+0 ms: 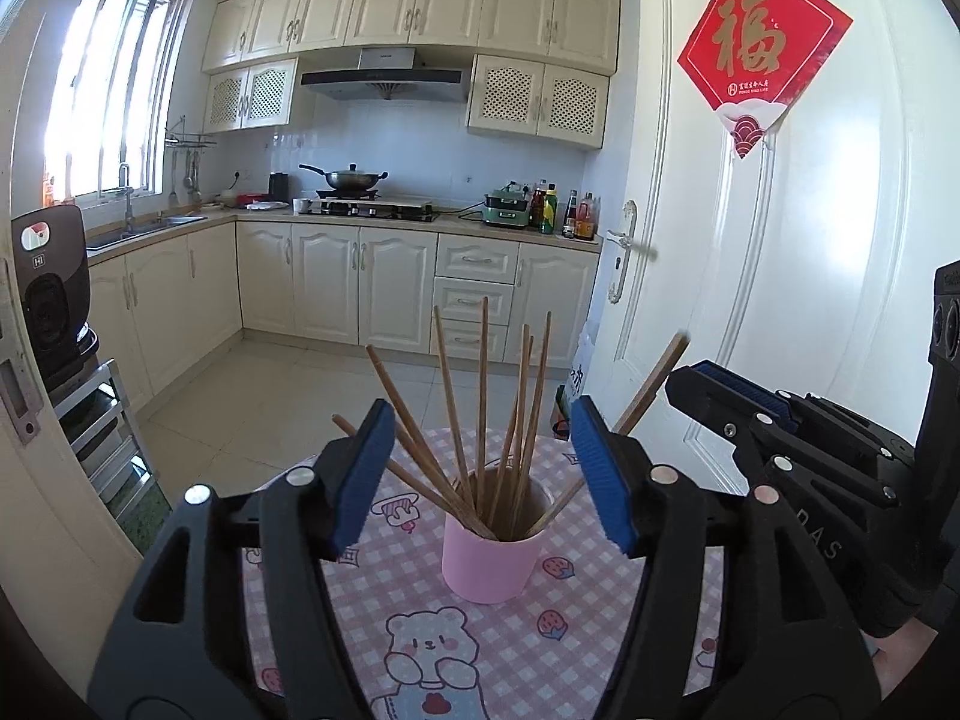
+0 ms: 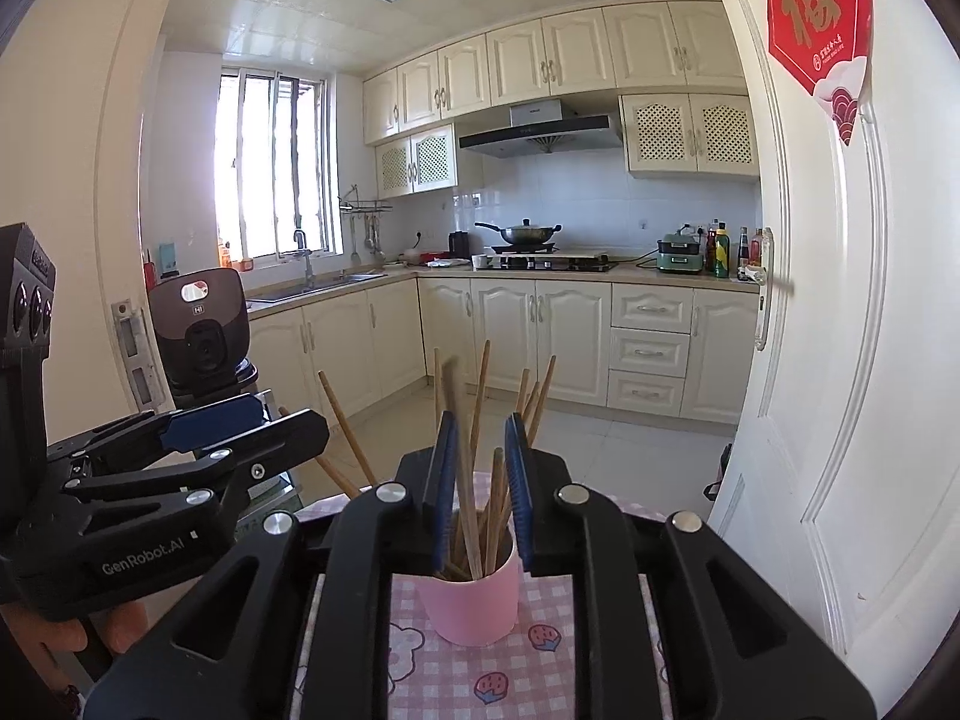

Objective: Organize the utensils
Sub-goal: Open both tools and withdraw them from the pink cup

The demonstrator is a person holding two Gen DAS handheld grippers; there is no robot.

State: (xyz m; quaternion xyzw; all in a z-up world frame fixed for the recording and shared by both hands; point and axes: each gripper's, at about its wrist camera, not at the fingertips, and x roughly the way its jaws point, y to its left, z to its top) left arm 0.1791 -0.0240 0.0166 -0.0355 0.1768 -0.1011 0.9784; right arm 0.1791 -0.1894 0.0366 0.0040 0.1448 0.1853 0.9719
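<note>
Chopsticks (image 1: 480,420) stand fanned in pink cup (image 1: 489,558) on checked tablecloth (image 1: 540,648). Thin, stiff, light, probably slick wood; pinch mid-shaft. Right gripper (image 2: 477,480) nearly together around one chopstick (image 2: 462,468), grip unclear. Left gripper (image 1: 480,474) spread wide, empty. Cup likely tips easily.

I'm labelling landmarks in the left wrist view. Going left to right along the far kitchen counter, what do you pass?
Sink faucet → black kettle → white mug → wok on the stove → green appliance → cluster of sauce bottles.
</note>
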